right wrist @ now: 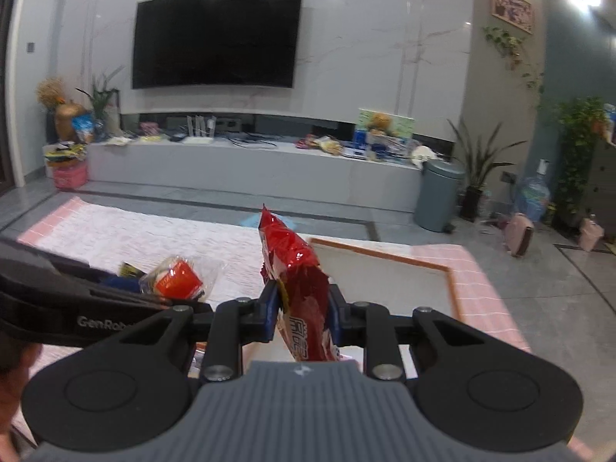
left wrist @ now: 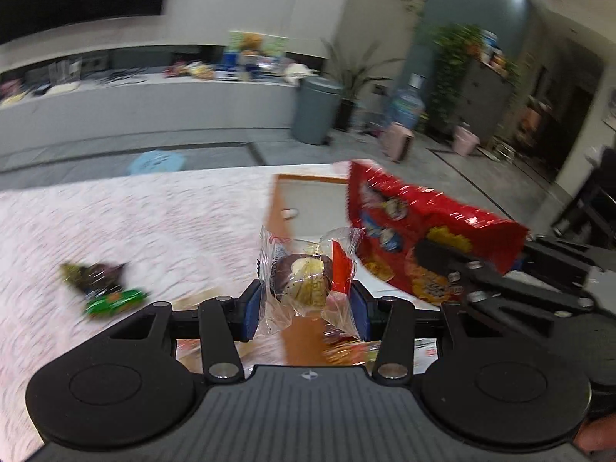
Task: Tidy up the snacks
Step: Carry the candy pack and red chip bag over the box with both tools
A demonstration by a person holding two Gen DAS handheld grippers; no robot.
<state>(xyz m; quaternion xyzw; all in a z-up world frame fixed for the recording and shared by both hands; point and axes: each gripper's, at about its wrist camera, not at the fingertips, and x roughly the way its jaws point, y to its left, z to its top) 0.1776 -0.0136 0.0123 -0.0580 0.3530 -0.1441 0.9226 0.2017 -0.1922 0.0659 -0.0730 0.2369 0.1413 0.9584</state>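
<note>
While the left tongs point(left wrist: 307, 300) pinch a wrapped cake point(left wrist: 304, 279) and the right tongs point(right wrist: 303, 315) pinch a red bag point(right wrist: 304, 288), keep both grips firm. Set each down flat inside the tray point(right wrist: 423, 265).

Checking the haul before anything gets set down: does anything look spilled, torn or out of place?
Nothing looks spilled or torn. The left gripper holds a clear-wrapped pastry, the right gripper a red snack bag. Two small packets lie loose on the pink tablecloth, away from the wooden tray.

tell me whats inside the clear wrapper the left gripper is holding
The clear wrapper in the left gripper holds a round chocolate-coated cake with a pale patch and a red card or label. Glare and crinkles hide any finer detail.
</note>
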